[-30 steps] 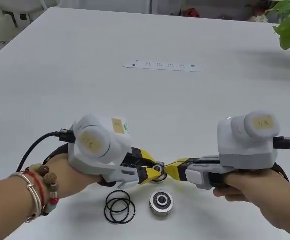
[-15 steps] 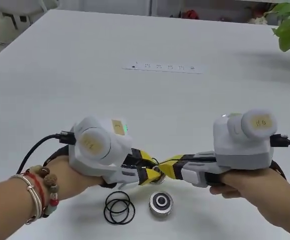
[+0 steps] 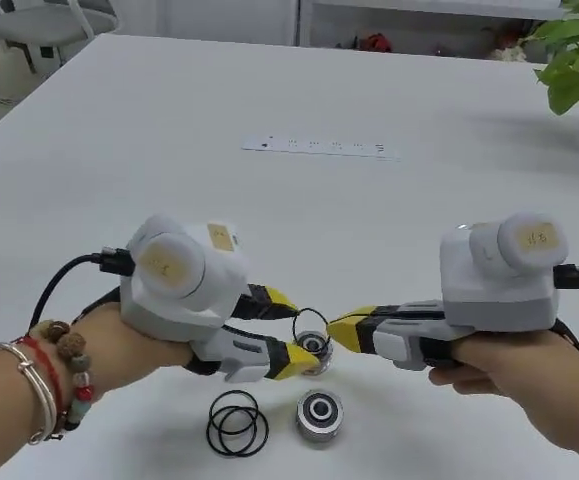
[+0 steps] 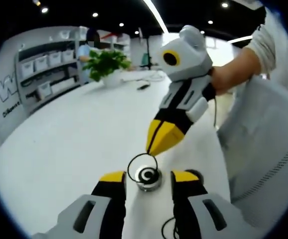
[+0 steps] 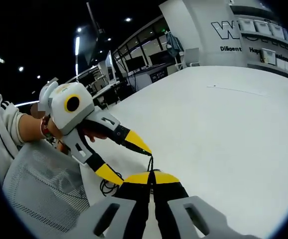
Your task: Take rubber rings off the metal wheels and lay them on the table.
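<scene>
I have the left gripper [image 3: 300, 329] with fingers spread wide, a metal wheel [image 4: 148, 176] between them, untouched. The right gripper [image 5: 153, 175] fingers pinch a rubber ring [image 3: 310, 325] just above it. Both hands hover low over the counter [image 3: 269, 200], tips facing.

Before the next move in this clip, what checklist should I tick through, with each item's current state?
1. Right tongs shut on the rubber ring: ok.
2. Left tongs clamping the metal wheel: not ok, the jaws stand apart on either side of it.
3. Rubber ring fully free of the metal wheel: cannot tell, it loops just above it.
4. Bare table for laying it beside the laid rings: ok.
5. Second wheel out of the way: ok, it lies nearer the person.
</scene>
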`<state>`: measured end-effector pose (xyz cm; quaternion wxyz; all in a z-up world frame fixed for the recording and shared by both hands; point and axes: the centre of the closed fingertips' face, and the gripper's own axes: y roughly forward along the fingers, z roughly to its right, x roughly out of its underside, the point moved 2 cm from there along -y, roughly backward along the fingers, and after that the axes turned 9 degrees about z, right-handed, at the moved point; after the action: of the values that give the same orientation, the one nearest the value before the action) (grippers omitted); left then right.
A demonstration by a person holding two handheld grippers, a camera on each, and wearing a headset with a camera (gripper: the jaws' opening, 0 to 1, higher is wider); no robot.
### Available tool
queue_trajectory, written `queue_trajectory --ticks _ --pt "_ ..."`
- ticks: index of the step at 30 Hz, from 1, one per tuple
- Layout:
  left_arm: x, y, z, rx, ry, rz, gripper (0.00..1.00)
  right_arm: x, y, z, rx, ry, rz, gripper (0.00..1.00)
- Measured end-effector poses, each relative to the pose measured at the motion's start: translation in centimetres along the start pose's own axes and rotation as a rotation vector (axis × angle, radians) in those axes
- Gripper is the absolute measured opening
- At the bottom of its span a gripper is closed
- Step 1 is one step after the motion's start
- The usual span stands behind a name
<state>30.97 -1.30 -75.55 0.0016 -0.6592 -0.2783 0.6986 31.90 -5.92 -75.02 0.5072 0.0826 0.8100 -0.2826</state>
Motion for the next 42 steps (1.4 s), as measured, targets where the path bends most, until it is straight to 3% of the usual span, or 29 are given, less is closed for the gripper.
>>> queue_trajectory --ticks 7,13,18,30,34,42 --pt "-1.5 -2.4 -0.5 -0.023 -0.016 0.028 0.42 -0.4 -0.4 -0.6 -0.008 -0.003 0.011 0.0" --pt "-2.7 -5.0 -0.3 -0.048 -0.019 0.06 0.49 -0.7 -0.3 -1.7 -0.035 -0.007 0.011 0.0" --pt "-2.9 -7.2 0.4 -0.06 -0.012 0.076 0.57 -0.9 -0.1 -2.7 -0.067 -0.004 0.01 0.0" --pt "-1.5 -11.7 2.2 -0.092 0.014 0.071 0.76 0.1 0.4 -5.2 -0.147 -0.007 -0.054 0.0" --pt "-0.8 -12.6 2.6 -0.118 -0.014 0.079 0.78 0.4 0.5 -5.9 -0.172 0.001 -0.075 0.0" --pt "0.7 -14.4 3.1 -0.168 -0.079 0.09 0.8 2.5 1.0 -7.5 -0.23 0.004 -0.176 0.0"
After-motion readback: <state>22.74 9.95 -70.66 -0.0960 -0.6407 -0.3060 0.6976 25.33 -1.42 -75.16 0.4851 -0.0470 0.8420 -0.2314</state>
